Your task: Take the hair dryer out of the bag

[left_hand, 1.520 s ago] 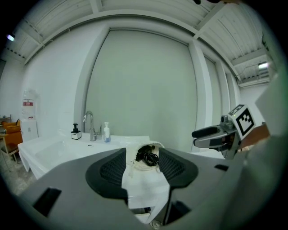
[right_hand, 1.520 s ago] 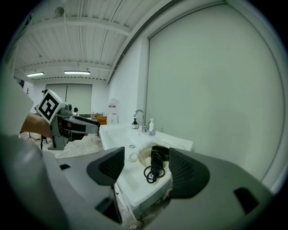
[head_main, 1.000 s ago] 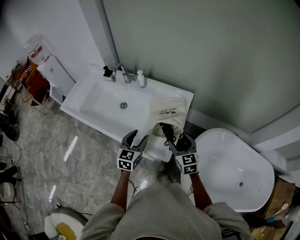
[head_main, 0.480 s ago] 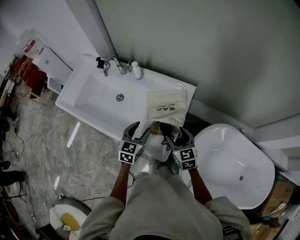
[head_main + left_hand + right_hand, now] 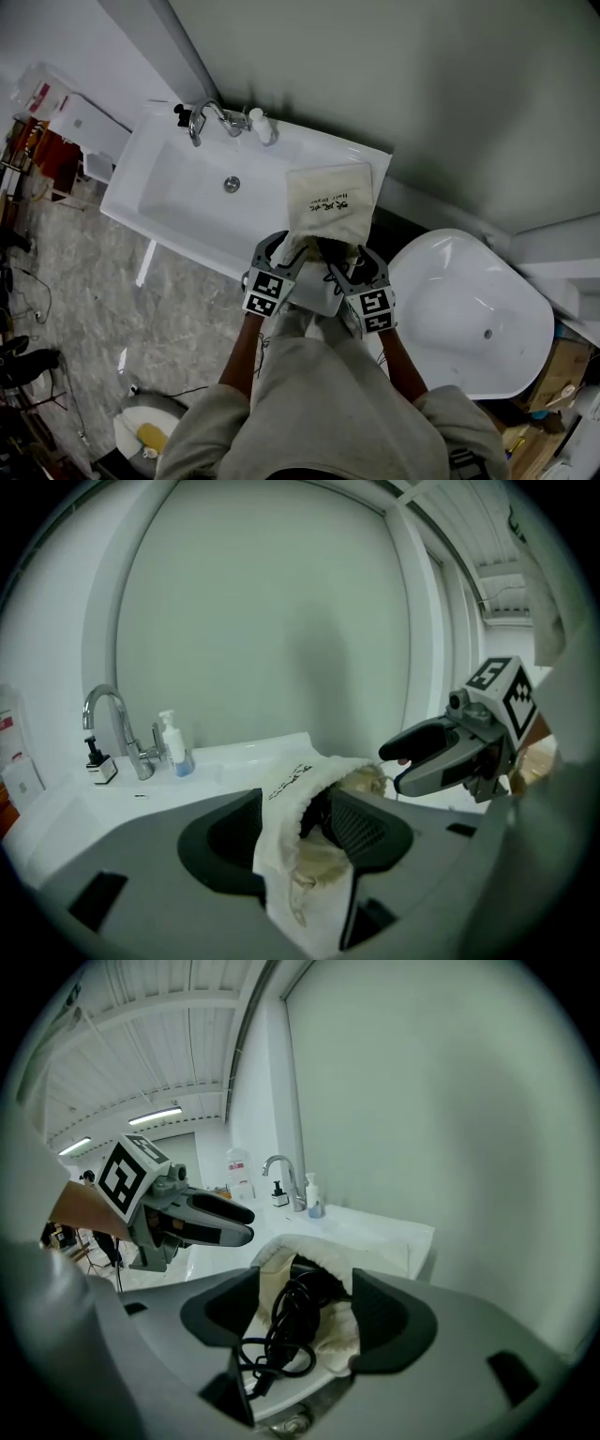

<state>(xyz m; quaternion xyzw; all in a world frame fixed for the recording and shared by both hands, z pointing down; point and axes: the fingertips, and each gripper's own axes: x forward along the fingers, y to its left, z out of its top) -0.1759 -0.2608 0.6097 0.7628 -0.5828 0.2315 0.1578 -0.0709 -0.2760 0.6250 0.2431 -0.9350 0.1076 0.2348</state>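
Observation:
A cream cloth bag (image 5: 330,195) lies on the right end of the white sink counter (image 5: 375,159), its mouth toward me. A black hair dryer (image 5: 317,1283) sits in the mouth, and its coiled black cord (image 5: 279,1340) spills over the counter's front edge. My left gripper (image 5: 278,251) is at the mouth's left corner. It is open, with the bag's rim (image 5: 300,808) draped between its jaws (image 5: 295,822). My right gripper (image 5: 345,262) is at the mouth's right side, open (image 5: 305,1307), with the cord and the dryer's body between its jaws.
The basin (image 5: 192,192) lies left of the bag, with a chrome tap (image 5: 208,117) and a pump bottle (image 5: 258,122) at its back. A white tub (image 5: 469,319) stands close on the right. The grey wall (image 5: 394,84) is right behind the counter.
Both grippers have moved forward and down to the bag's mouth. The left one has come in from the left until the bag's rim lies between its jaws.

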